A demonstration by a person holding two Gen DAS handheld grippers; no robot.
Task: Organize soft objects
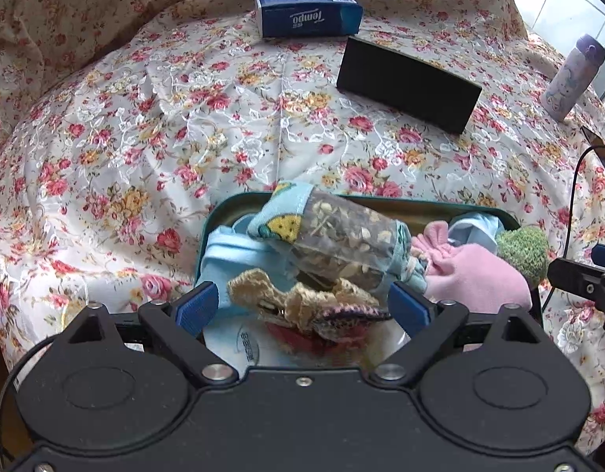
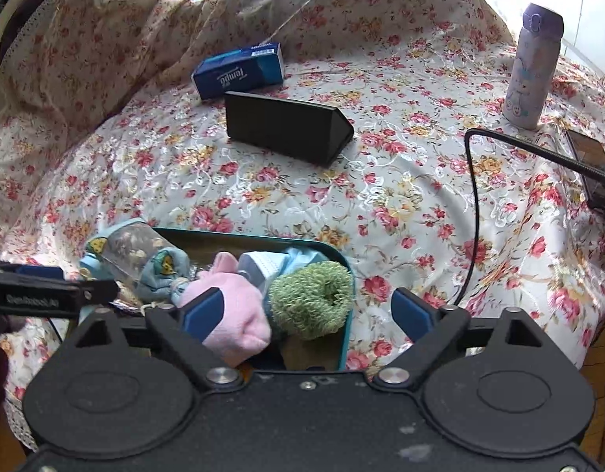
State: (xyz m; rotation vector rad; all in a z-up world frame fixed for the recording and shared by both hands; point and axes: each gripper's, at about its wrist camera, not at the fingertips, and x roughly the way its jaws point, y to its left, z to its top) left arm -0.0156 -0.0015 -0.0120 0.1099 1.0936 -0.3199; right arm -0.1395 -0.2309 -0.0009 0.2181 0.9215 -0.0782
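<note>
Your floral tablecloth (image 1: 184,126) covers the whole table, with the teal tray (image 2: 347,275) at its near edge, heaped with soft things. Behind it lie a black triangular box (image 1: 408,82) and a blue Tempo tissue pack (image 1: 308,13), with a lilac bottle (image 2: 532,67) standing far right. In the tray, a pink plush (image 2: 239,306) touches a green knitted ball (image 2: 310,303). Your left gripper (image 1: 302,306) is spread wide over a beige crochet piece (image 1: 298,299), gripping nothing. Your right gripper (image 2: 308,310) is equally wide, empty, straddling plush and ball.
</note>
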